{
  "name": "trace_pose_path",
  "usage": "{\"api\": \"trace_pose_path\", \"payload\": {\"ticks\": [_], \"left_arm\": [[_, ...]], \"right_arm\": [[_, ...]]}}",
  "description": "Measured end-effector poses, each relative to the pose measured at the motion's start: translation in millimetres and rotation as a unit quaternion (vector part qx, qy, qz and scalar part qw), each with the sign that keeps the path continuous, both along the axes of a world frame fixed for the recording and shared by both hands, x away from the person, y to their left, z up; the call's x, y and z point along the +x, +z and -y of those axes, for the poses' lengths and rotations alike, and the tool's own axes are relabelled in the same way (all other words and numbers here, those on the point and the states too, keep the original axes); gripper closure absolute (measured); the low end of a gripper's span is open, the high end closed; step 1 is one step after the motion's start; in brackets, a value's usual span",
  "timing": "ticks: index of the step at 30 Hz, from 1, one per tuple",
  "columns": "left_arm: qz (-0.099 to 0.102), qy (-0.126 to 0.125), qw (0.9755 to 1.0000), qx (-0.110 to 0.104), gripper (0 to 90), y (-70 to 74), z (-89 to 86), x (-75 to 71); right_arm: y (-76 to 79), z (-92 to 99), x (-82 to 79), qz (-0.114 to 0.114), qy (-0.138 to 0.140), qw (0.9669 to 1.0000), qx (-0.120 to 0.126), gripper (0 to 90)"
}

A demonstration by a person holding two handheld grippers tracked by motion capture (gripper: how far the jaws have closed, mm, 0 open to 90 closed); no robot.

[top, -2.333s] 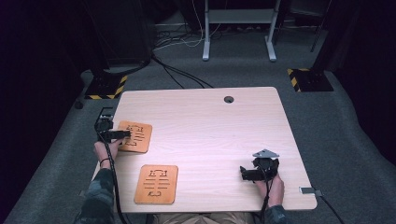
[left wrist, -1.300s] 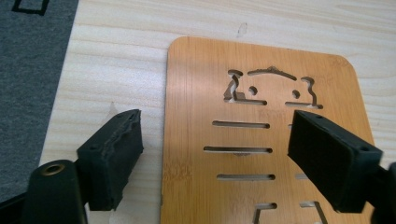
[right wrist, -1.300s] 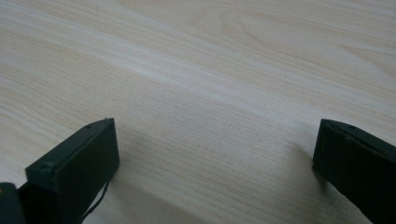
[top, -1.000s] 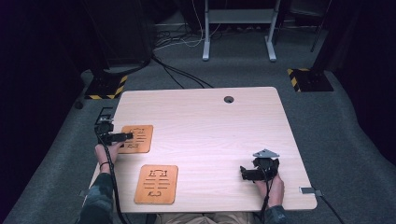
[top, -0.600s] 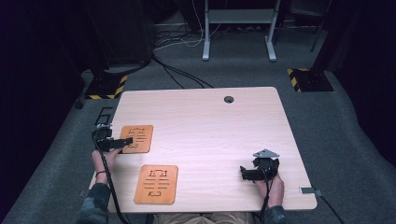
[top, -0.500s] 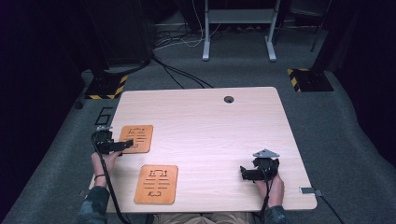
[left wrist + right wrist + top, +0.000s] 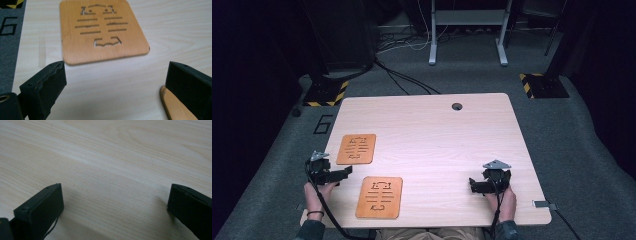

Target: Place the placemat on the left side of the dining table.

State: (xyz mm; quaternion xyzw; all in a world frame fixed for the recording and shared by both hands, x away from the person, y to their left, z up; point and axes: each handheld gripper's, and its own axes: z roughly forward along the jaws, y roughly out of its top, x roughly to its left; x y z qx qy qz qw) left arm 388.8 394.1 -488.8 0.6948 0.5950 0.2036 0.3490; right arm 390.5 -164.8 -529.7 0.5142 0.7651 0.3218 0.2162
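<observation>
The left gripper (image 7: 343,173) is held with jaws wide between two coasters (image 7: 356,148) (image 7: 379,196); the right gripper (image 7: 475,185) is rested on the tabletop (image 7: 452,145), jaws wide.

From my feed I see a pale wood table (image 7: 437,125) with a round cable hole (image 7: 457,106) near its far edge. It stands on grey carpet (image 7: 592,135). Beyond it are the legs of a grey metal stand (image 7: 467,30), and loose cables (image 7: 404,45) trail across the floor. Yellow-and-black hazard plates (image 7: 542,85) sit at either far corner. The room's edges fall into darkness; light pools on the table.
</observation>
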Motion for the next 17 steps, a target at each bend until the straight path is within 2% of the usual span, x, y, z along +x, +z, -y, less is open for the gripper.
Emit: {"api": "trace_pose_path", "payload": {"ticks": [1, 4, 9, 10, 12, 14, 17], "left_arm": [[0.002, 0.003, 1.0000, 0.003, 2.8, -4.2, -0.2, -3.8], [-0.011, 0.005, 0.9999, 0.007, 2.2, -18.6, -1.6, -13.0], [-0.010, 0.018, 0.9997, 0.015, 1.0, -38.6, -4.2, -23.5], [0.000, 0.022, 0.9995, 0.022, 0.4, -40.6, -4.2, -25.2], [0.006, 0.023, 0.9989, 0.041, 0.4, -42.8, -3.9, -27.4], [0.001, 0.026, 0.9975, 0.065, 0.3, -43.6, -1.4, -26.9], [0.001, 0.026, 0.9975, 0.065, 0.1, -43.6, -1.3, -26.9]], "right_arm": [[0.0, 0.0, 0.0, 0.000, 0.000, 1.0000, 0.000, 0.0], [0.0, 0.0, 0.0, 0.000, 0.000, 1.0000, 0.000, 0.0], [0.1, -0.1, -0.1, -0.001, 0.001, 1.0000, 0.001, 0.0], [0.1, 0.0, -0.2, -0.001, 0.001, 1.0000, 0.001, 0.0], [0.1, 0.0, -0.2, -0.001, 0.001, 1.0000, 0.001, 0.0], [0.1, 0.0, -0.2, -0.001, 0.001, 1.0000, 0.001, 0.0], [0.1, -0.1, -0.1, 0.000, 0.001, 1.0000, 0.001, 0.0]]}}
